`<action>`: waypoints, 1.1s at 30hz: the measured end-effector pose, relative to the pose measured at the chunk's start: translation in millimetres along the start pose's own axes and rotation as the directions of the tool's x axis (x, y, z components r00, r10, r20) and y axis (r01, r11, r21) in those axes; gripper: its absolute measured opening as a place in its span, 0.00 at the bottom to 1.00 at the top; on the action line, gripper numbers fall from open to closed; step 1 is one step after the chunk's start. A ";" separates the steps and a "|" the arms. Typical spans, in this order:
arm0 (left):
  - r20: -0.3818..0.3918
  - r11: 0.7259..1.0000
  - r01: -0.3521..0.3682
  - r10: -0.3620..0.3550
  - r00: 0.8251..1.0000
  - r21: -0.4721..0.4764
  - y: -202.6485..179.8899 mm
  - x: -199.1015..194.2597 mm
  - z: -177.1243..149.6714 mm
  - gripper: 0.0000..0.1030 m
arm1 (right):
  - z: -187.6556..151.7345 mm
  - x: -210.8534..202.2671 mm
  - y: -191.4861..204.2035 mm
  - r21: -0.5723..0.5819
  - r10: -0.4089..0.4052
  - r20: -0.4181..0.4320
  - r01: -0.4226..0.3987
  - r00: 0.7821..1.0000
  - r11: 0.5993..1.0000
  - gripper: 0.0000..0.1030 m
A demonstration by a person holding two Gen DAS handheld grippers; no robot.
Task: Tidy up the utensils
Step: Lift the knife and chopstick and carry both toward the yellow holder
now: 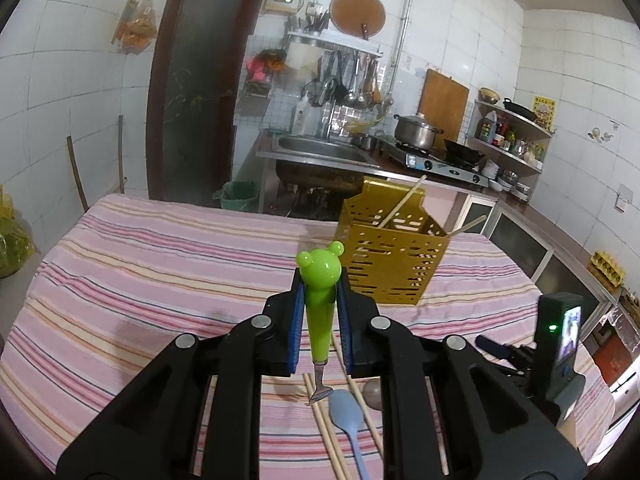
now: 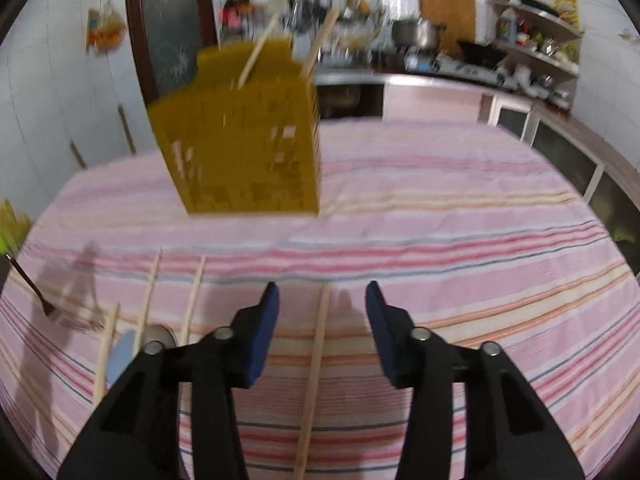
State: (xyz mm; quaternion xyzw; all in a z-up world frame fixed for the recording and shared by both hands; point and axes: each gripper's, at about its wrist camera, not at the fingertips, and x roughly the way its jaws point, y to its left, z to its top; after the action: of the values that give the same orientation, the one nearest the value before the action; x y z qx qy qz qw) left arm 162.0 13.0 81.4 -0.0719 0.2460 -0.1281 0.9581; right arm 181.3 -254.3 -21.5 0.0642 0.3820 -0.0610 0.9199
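Note:
My left gripper is shut on a fork with a green frog-head handle, its tines hanging down toward the cloth. The same fork's tines show at the left edge of the right wrist view. A gold perforated utensil holder stands on the table with two chopsticks leaning out of it. My right gripper is open above a chopstick that lies on the cloth in line with the gap, with neither pad touching it. A blue spoon lies among loose chopsticks.
A pink striped cloth covers the table. Beyond it are a sink, a gas stove with a pot, and shelves of bottles. The right hand's gripper body shows at the right edge.

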 end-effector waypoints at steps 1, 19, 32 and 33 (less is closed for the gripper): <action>-0.003 1.000 -0.001 0.001 1.000 -0.003 2.3 2.3 0.5 0.14 | 0.1 7.7 2.4 -0.007 -0.006 -0.029 0.006 1.000 1.000 0.37; -0.006 1.000 0.023 -0.023 1.000 0.012 -3.5 21.4 7.7 0.14 | 29.8 -37.9 -8.1 0.087 0.083 0.129 -0.094 0.988 0.992 0.06; 0.028 0.999 0.037 -0.038 0.999 0.033 -11.8 20.7 17.5 0.14 | 49.2 -112.2 4.8 0.015 0.066 0.529 -0.088 0.846 0.996 0.06; 0.029 0.999 0.039 -0.040 0.999 0.035 -11.6 20.9 17.5 0.14 | 49.9 -112.7 4.0 0.016 0.066 0.542 -0.089 0.838 0.996 0.06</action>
State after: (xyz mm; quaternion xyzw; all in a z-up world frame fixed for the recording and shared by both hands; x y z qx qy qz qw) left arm 185.8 -2.6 89.5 -0.0621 0.2281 -0.1500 0.9600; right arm 137.6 -251.5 93.9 0.0787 0.1030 -0.0470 0.9904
